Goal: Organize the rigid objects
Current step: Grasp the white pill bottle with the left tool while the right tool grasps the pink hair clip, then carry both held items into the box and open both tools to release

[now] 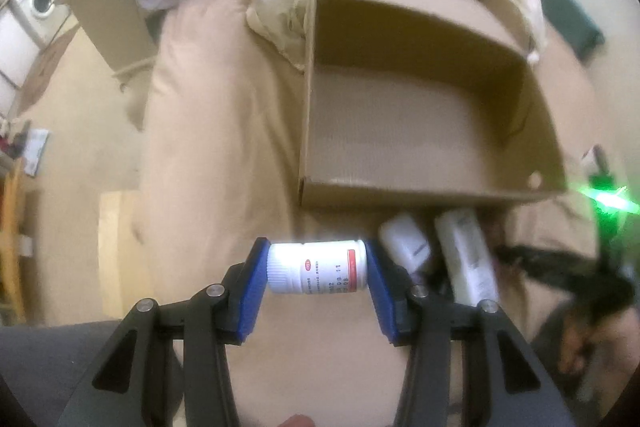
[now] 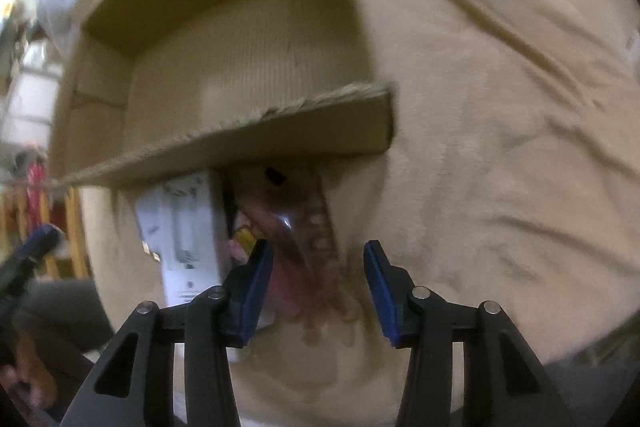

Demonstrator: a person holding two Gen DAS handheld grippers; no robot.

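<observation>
A white pill bottle (image 1: 317,267) with a ribbed cap and a red-banded label lies crosswise between the blue pads (image 1: 253,291) of the left gripper (image 1: 317,281), clamped at cap and base and held above the beige sheet (image 1: 216,131). The gripper points steeply down, with the open cardboard box (image 1: 424,195) just beyond it on the sheet. Beside the box's near wall lie another white bottle (image 1: 406,241) and a white carton (image 1: 466,259).

The right gripper (image 2: 318,283) also points steeply down over the sheet just in front of the box (image 2: 256,143). Between its blue fingers (image 2: 256,287) lies a blurred reddish-brown thing (image 2: 304,239); what it is cannot be told. The left pad seems to meet it, but the right one stands clear, so whether it is gripped cannot be told. The white carton (image 2: 182,231) lies just left of it.
</observation>
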